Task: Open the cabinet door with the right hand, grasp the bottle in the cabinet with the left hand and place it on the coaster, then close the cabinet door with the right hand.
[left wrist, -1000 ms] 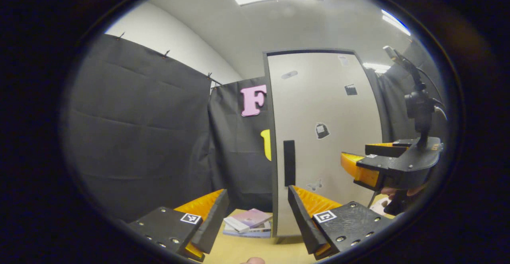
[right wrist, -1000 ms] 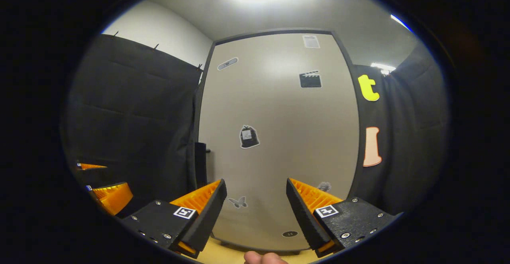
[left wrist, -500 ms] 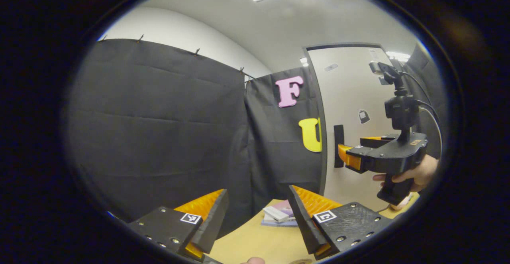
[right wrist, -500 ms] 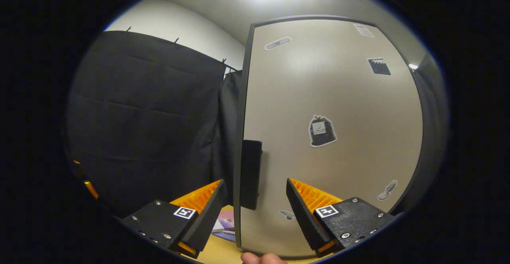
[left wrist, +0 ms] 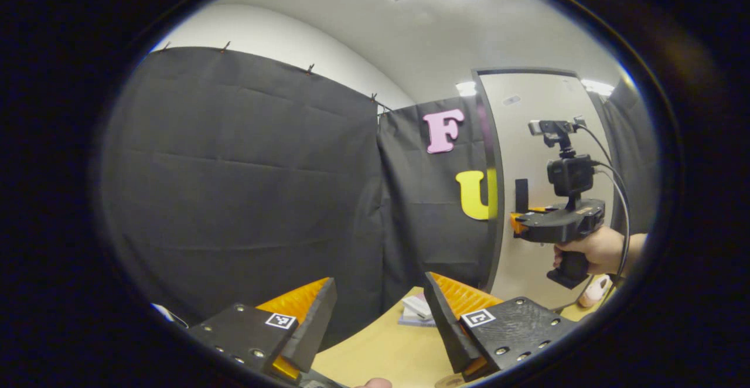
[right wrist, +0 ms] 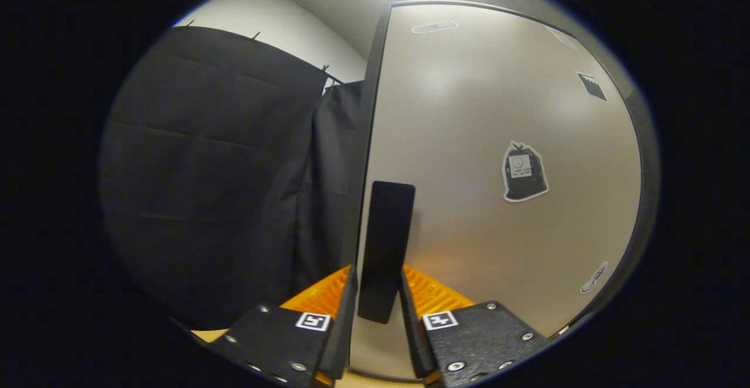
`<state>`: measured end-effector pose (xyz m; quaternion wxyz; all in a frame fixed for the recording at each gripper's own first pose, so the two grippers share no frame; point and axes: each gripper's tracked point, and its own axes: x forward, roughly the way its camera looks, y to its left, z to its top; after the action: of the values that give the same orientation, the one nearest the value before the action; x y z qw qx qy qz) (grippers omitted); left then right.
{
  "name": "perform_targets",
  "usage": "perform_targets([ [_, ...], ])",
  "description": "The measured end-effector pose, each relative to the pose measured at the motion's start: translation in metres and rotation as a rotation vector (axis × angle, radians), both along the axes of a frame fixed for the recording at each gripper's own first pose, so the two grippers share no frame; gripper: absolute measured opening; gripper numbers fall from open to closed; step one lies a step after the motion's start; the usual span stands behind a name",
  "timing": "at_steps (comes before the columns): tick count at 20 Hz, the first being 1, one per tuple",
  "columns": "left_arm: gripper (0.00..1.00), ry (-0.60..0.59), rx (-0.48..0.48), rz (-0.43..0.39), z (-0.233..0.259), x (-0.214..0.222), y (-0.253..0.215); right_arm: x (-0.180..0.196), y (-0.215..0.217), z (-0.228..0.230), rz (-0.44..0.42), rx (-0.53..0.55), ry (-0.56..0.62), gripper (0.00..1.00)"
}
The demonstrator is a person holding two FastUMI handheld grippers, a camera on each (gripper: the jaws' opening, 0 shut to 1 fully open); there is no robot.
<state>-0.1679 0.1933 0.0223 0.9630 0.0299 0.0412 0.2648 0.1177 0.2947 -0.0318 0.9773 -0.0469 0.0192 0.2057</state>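
- In the right gripper view the right gripper sits nearest, its two fingers drawn in against the black door handle, one on each side; half a second ago they stood wide apart with the handle up between them and farther off.
- The handle now hangs upright with its lower end down between the fingertips, and looks larger than in the earlier frame.
- Behind it the beige cabinet door reaches across the right side of that view, closed, with a trash-bag sticker at mid-height and a clapperboard sticker higher up, both pushed further right than before.
- The bottle is behind the closed door, so its place cannot be told.
- In the left gripper view the left gripper is at the bottom with its fingers spread wide and nothing between them, just as they were in both earlier frames.
- Beyond them lies the tan table, with a small stack of books near the foot of the cabinet; the stack looks smaller and farther than a second ago.
- A round edge at the bottom rim, by the right finger, may be the coaster; too little shows to be sure.
- Farther off, a hand grips the right gripper's stem, forearm level, holding it horizontally with its tips at the door handle; the cabinet has slid to the right edge of the view.
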Motion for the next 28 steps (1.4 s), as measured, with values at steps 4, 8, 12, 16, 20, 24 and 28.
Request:
perform_targets([
  [4, 0.91, -0.001, 0.033, -0.055, 0.0, 0.005, -0.003, 0.004, 0.002, -0.002, 0.003, -0.024, 0.064, 0.29],
  [8, 0.86, -0.021, 0.001, -0.117, -0.002, 0.015, -0.005, 0.001, 0.0, -0.003, 0.024, -0.028, 0.105, 0.25],
  [12, 0.86, -0.023, -0.036, -0.188, -0.007, 0.02, -0.013, -0.012, -0.002, -0.002, 0.071, -0.033, 0.113, 0.23],
  [16, 0.91, -0.024, -0.079, -0.267, -0.019, 0.034, -0.026, -0.03, -0.006, 0.001, 0.1, -0.042, 0.112, 0.23],
  [20, 0.86, -0.022, -0.083, -0.334, -0.024, 0.059, -0.049, -0.04, -0.01, 0.001, 0.135, -0.055, 0.104, 0.23],
  [24, 0.86, -0.034, -0.07, -0.329, -0.012, 0.056, -0.072, -0.055, -0.013, 0.005, 0.21, -0.059, 0.094, 0.23],
  [28, 0.91, -0.003, -0.071, -0.287, -0.017, 0.038, -0.101, -0.059, -0.02, 0.002, 0.287, -0.074, 0.104, 0.23],
])
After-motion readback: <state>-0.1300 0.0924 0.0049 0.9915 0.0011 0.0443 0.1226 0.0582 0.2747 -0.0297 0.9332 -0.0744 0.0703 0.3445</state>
